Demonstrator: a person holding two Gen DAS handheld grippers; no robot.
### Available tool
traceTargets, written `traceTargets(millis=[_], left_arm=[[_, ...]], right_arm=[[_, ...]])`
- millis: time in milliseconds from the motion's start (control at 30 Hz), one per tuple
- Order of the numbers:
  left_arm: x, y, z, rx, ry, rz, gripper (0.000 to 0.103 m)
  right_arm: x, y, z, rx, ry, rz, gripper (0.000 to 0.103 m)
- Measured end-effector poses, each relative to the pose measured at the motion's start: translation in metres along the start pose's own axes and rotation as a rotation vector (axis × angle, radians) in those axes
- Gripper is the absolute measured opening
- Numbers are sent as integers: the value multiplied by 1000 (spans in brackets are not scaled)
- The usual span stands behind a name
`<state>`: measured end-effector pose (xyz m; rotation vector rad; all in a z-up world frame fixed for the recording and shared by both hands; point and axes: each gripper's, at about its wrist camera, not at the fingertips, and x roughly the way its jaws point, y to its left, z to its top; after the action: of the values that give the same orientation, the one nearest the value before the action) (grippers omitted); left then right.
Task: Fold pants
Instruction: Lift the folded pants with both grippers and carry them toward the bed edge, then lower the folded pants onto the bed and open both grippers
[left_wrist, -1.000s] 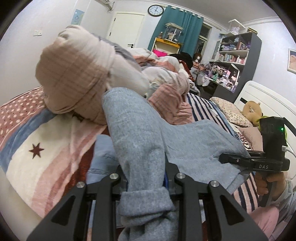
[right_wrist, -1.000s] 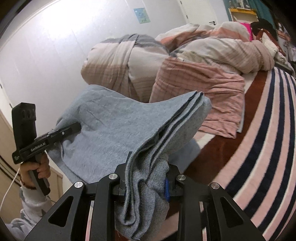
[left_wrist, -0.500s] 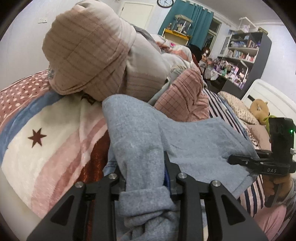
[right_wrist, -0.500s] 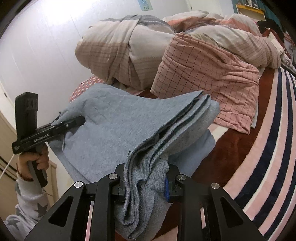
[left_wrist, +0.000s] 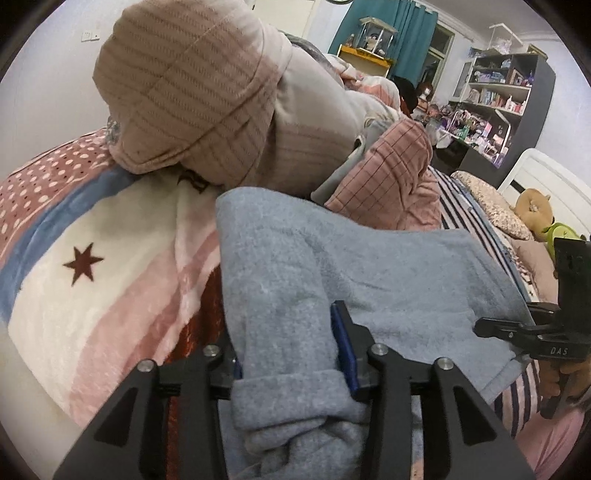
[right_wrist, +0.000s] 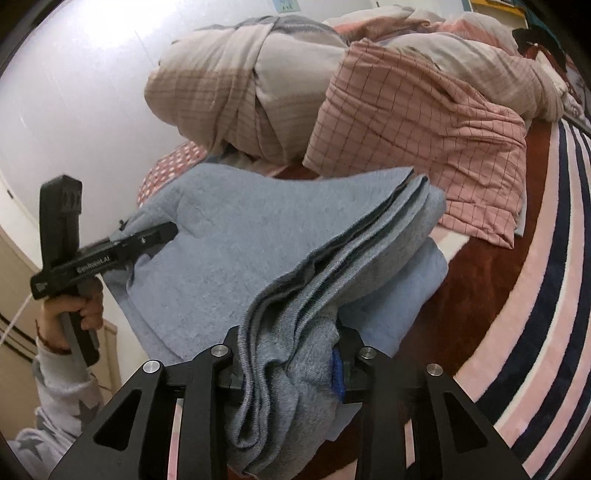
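The grey-blue knit pants (left_wrist: 369, 273) are folded in several layers and held between both grippers low over the bed. My left gripper (left_wrist: 288, 354) is shut on one end, near a rolled cuff. My right gripper (right_wrist: 291, 358) is shut on the other end, where the stacked edges (right_wrist: 351, 243) show. In the left wrist view the right gripper (left_wrist: 495, 328) pinches the pants at the far right. In the right wrist view the left gripper (right_wrist: 162, 232) pinches them at the left. The fingertips are hidden in cloth.
A rolled beige-pink quilt (left_wrist: 207, 92) and a pink checked cloth (right_wrist: 413, 140) lie just beyond the pants. A star-patterned blanket (left_wrist: 92, 266) covers the bed at left, a striped blanket (right_wrist: 546, 295) at right. Shelves (left_wrist: 498, 92) and a plush toy (left_wrist: 535, 203) stand far right.
Both grippers have carried the pants down and forward toward the quilt. The pants now hang lower over the bed. Both grips are unchanged.
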<state>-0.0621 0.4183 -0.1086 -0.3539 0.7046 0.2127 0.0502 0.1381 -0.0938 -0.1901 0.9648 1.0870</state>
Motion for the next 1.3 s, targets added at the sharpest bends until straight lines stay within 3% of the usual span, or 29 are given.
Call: traceTargets(millis=[167,267,333,433,600,667,733,833,1300], left_arm=[[-1,-3,0,2,-2,21,39],[-4,-6,1,6,-10,67,50],[-6,-7,1,14,-16,96,59],[-12,-12,0,15,-18,123,62],[-24,-27,2,33,-38,155,68],[-30,-33,3,34,-45,164,76],[-39,-38,3,22,-54,171,77],[-52,-48,2,36,-68,179,80],[-68,-130,-11,70,-75,116,88]], right_arm=[[2,0,-2,-12,5,-11,28],[0,0,-1,-9,5,-15,31],[-3,0,1,-8,5,-24,38],[-8,-2,0,1,6,-20,48],[-20,0,0,-10,4,-28,54],[-27,1,0,-17,-4,-31,60],[-33,3,-1,-21,-4,-16,72],[-40,5,-5,-22,3,9,82],[-105,-9,-29,-26,-71,-17,92]])
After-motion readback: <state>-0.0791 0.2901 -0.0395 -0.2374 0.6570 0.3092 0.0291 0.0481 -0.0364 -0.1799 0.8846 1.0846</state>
